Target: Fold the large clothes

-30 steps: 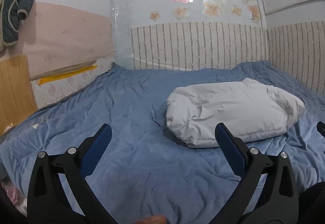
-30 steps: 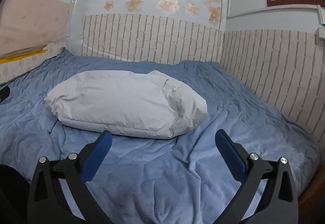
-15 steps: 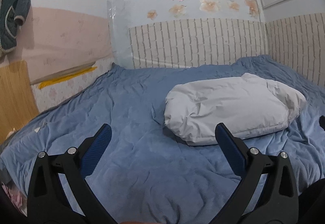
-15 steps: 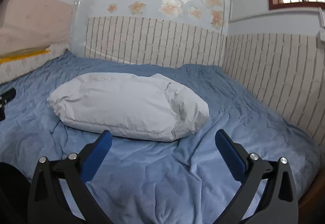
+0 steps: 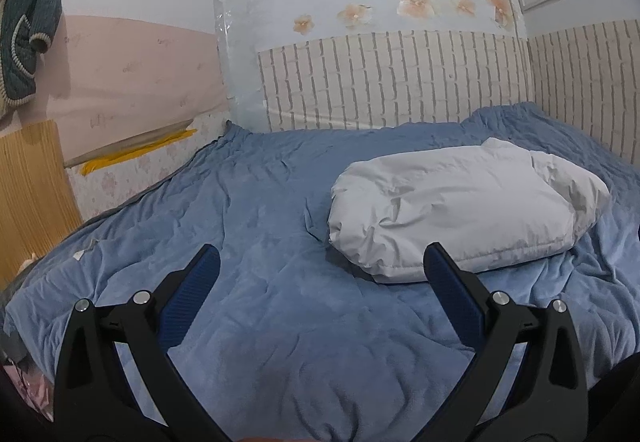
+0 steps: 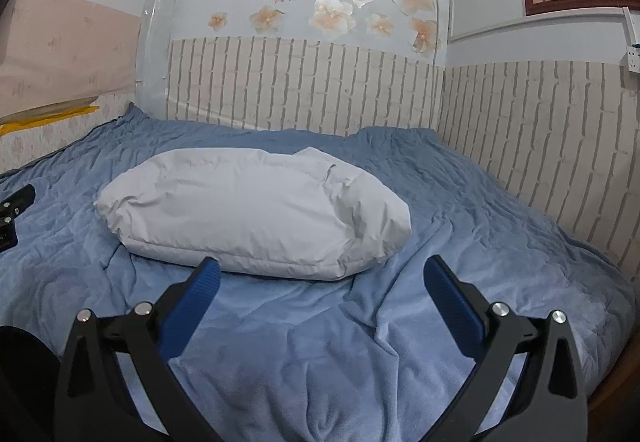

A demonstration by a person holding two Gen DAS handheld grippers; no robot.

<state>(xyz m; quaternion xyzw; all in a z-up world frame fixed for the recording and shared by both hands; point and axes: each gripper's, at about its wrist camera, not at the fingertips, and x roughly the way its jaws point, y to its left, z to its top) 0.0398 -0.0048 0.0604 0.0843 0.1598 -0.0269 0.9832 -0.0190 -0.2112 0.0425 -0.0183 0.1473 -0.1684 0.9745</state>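
Evidently finished: our puffy white padded garment (image 5: pixel 460 209) lies folded on the rumpled blue bed (image 6: pixel 480 242); both grippers' fingers (image 5: pixel 196 294) spread apart, empty; next, withdraw.

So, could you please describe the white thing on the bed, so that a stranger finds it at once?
A blue blanket covers the whole bed below the brick-pattern wall. On it lies a white padded garment, folded into a puffy bundle like a pillow. It is the only white thing on the blanket.
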